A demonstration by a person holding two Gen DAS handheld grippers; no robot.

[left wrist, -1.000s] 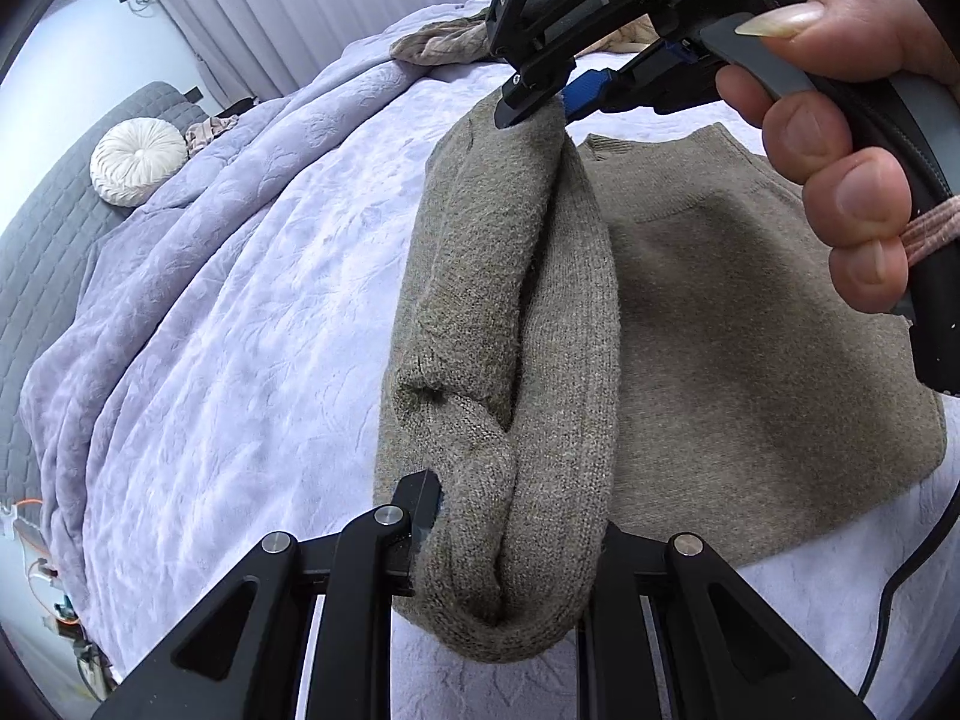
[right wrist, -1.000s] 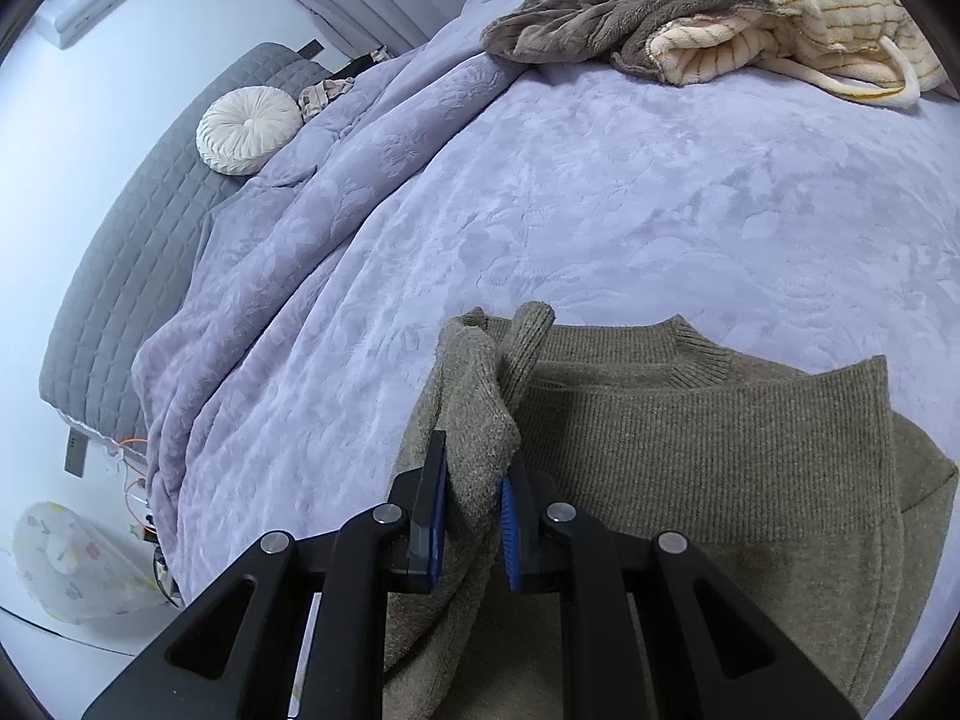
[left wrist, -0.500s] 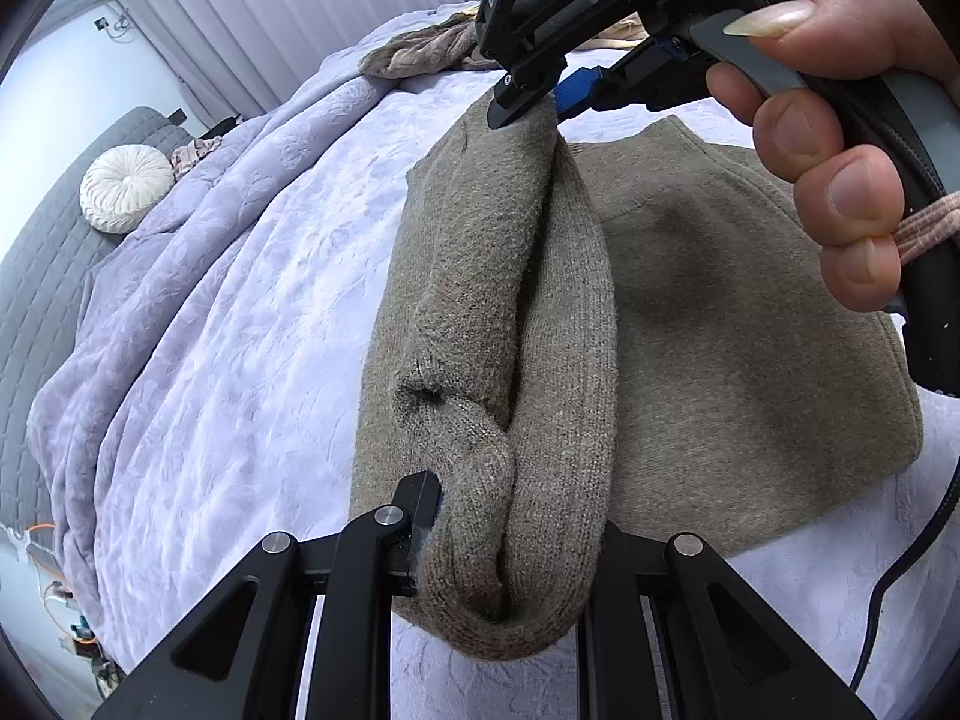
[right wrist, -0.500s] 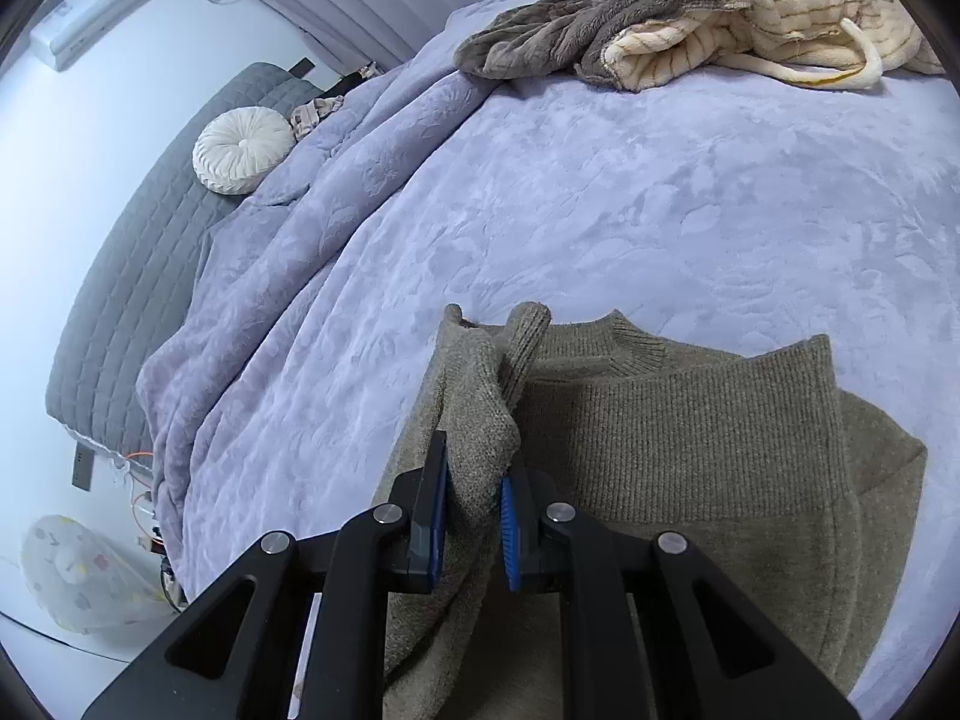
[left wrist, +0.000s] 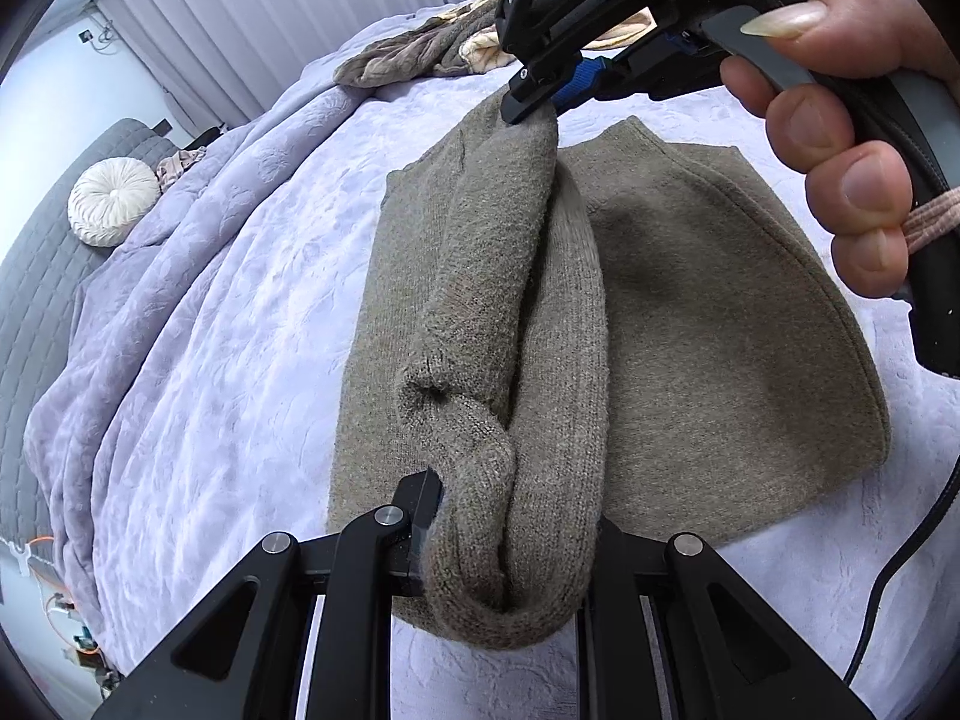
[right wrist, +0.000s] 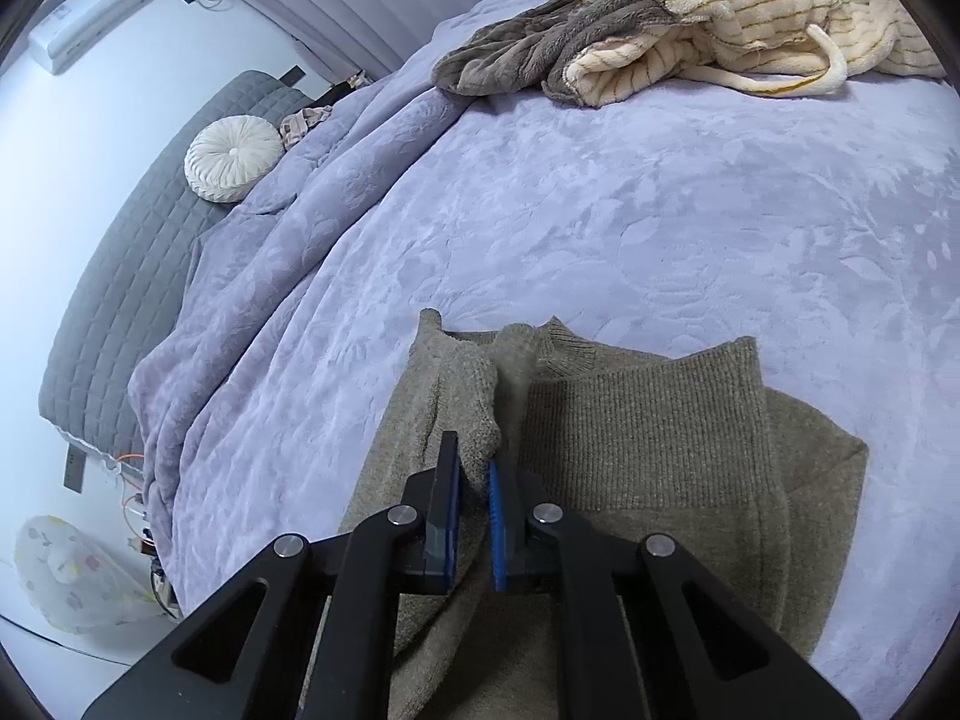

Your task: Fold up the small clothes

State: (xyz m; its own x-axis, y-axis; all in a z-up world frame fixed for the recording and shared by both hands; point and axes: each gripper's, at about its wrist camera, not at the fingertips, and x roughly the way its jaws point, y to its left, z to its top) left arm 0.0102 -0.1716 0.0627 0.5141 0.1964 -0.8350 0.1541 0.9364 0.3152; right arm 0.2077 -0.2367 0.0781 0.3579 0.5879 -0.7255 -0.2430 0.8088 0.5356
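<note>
Olive knit sweater (left wrist: 690,324) lies on the lilac bedspread (right wrist: 600,210), well this side of the striped fleece heap (right wrist: 720,30). My left gripper (left wrist: 510,540) is clamped on its rolled side fold at the hem. My right gripper (right wrist: 474,516) is closing, pinching that fold near the collar.

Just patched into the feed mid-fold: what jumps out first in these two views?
The olive knit sweater lies on the lavender bedspread, one side gathered into a thick roll and pinched at both ends: left gripper at the near end, right gripper by the collar. Beyond it, a heap of cream striped and brown fleece clothes lies at the far edge. A round white cushion sits left.
</note>
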